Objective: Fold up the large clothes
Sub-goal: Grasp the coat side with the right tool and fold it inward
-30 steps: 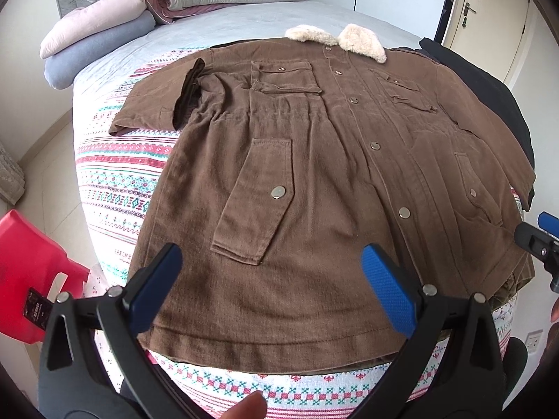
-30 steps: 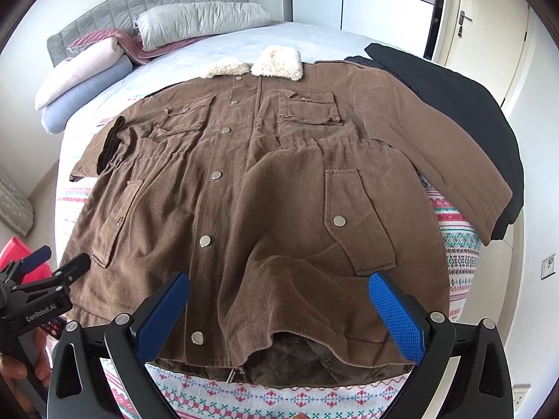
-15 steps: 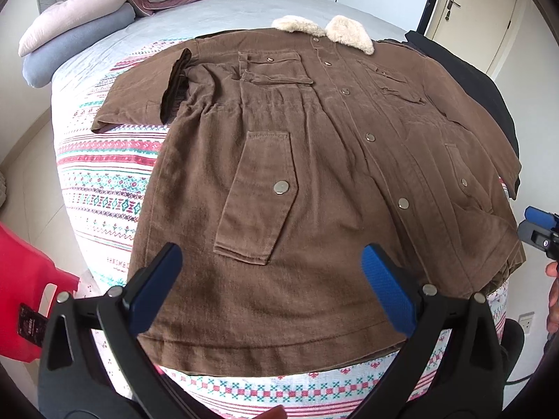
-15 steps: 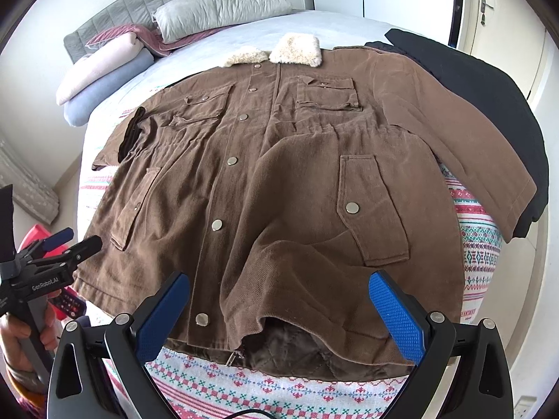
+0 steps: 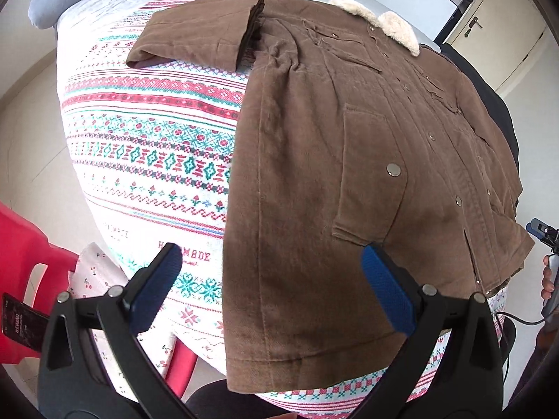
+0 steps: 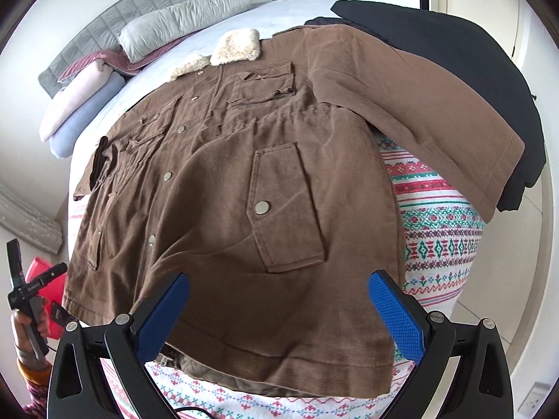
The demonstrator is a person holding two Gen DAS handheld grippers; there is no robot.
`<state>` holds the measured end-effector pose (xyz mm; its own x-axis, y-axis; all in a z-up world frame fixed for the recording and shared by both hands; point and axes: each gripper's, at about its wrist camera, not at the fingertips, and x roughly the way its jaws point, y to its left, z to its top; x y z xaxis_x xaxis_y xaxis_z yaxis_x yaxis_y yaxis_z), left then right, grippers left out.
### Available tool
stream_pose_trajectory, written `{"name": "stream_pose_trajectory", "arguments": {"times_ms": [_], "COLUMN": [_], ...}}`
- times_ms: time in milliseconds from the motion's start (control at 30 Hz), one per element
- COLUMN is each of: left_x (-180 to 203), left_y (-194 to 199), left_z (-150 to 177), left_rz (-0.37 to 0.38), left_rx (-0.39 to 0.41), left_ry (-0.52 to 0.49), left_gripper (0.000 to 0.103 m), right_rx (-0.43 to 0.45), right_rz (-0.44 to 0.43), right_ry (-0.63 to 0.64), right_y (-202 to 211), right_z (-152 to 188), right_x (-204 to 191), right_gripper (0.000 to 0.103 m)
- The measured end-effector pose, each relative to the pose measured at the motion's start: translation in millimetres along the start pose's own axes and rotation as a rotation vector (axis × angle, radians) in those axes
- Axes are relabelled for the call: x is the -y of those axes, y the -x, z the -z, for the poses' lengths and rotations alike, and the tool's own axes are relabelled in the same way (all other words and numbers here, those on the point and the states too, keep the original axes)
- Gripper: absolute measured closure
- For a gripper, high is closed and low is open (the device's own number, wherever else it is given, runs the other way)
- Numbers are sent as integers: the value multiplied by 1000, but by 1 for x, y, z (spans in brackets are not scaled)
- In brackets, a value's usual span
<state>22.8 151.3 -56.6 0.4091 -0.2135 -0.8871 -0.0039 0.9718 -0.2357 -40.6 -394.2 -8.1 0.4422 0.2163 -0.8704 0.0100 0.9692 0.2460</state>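
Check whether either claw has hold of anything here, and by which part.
Nothing is held. The left claw and right claw are both open, hovering above the hem of the brown fleece-collared coat spread flat on the patterned bedspread.

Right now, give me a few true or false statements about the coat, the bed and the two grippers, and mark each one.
1. The brown coat lies front-up, spread on the patterned bedspread. True.
2. The right gripper is shut on the coat's hem. False: its jaws are open, holding nothing.
3. The coat has a pale fleecy collar. True.
4. The coat's sleeve on the right of the right wrist view is folded across its chest. False: it lies stretched out sideways, over a black garment.
5. The left gripper is open, near the coat's hem corner. True.
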Motion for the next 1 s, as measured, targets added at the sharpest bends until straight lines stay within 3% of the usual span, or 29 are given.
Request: {"name": "stream_pose_trajectory", "arguments": {"times_ms": [200, 333, 400, 500, 567, 667, 733, 800, 833, 867, 1000], "left_x": [-24, -35, -36, -39, -33, -22, -17, -18, -17, -16, -21], "left_y": [-17, -25, -23, -24, -27, -26, -23, -25, -21, -17, 41], "left_z": [-7, -6, -3, 10, 22, 36, 37, 36, 36, 35, 26], "left_rz": [232, 309, 361, 529, 587, 594, 558, 540, 516, 489, 469], "left_rx": [-82, -123, -127, -183, -220, -220, -208, -223, -221, -215, -103], "left_ry": [4, 19, 18, 77, 85, 73, 72, 117, 127, 134, 154], "left_gripper": [5, 9, 14, 27, 28, 31, 43, 70, 77, 87, 92], "right_rx": [-23, -5, -5, -20, -4, 1, -11, -37, -52, -44, 33], "right_rz": [-62, -119, -170, -214, -217, -224, -230, -246, -285, -297, -142], "right_ry": [-84, -194, -243, -285, -286, -273, -270, -241, -243, -237, -133], "right_y": [-12, -15, -18, -30, -33, -30, -28, -26, -26, -22, 17], "right_z": [6, 14, 18, 25, 31, 40, 50, 57, 61, 63, 55], "right_x": [47, 88, 103, 114, 114, 110, 106, 96, 92, 87, 58], "right_gripper": [0, 1, 5, 16, 19, 23, 30, 53, 77, 85, 93]}}
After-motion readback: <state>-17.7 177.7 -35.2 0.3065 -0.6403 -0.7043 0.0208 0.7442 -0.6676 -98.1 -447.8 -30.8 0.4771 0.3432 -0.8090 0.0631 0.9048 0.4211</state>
